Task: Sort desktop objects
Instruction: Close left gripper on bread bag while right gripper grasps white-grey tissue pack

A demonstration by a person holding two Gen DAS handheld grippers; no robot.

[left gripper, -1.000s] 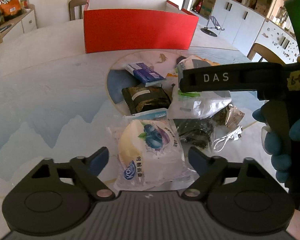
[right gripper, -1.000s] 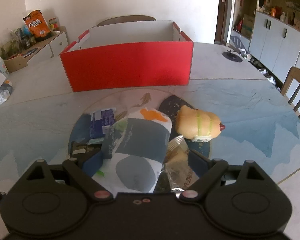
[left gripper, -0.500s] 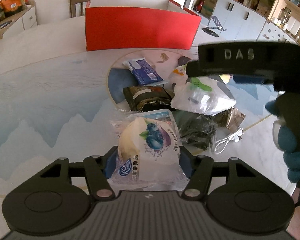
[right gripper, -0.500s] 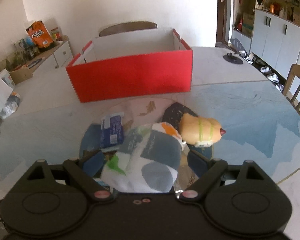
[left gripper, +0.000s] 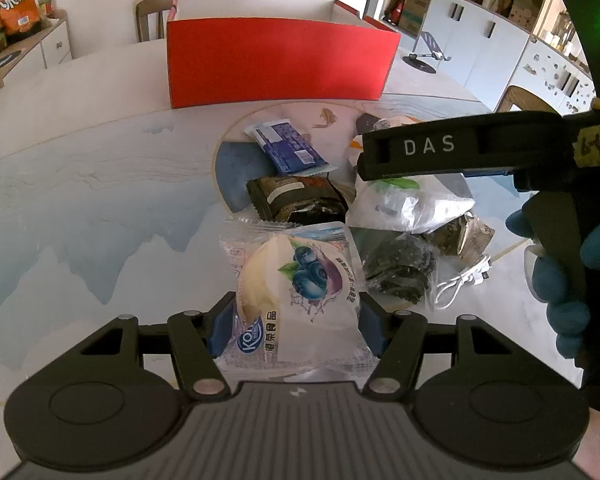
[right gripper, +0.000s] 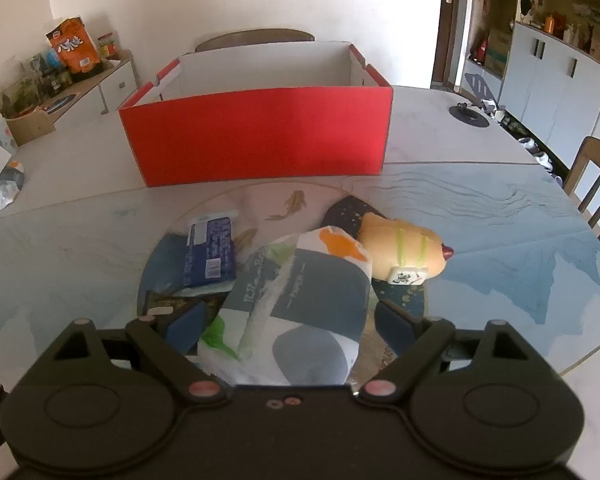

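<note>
A clear packet with a blueberry bun [left gripper: 300, 280] lies on the table, and my left gripper [left gripper: 296, 328] is shut on its near end, both blue pads pressing its sides. My right gripper [right gripper: 292, 326] is shut on a white and grey tissue pack [right gripper: 300, 304], held just above the pile. In the left wrist view that pack [left gripper: 408, 204] hangs under the right gripper's black finger, which a blue-gloved hand [left gripper: 560, 280] holds. The open red box [right gripper: 260, 132] stands behind the pile.
On the round mat lie a blue packet [left gripper: 288, 148], a dark packet [left gripper: 296, 200], a bagged black item [left gripper: 396, 268], a white cable [left gripper: 460, 280] and a hot-dog toy [right gripper: 404, 252]. Chairs stand behind the box and at the right edge.
My left jaws have closed from wide apart onto the bun packet. The tissue pack has come up off the pile in my right gripper.
</note>
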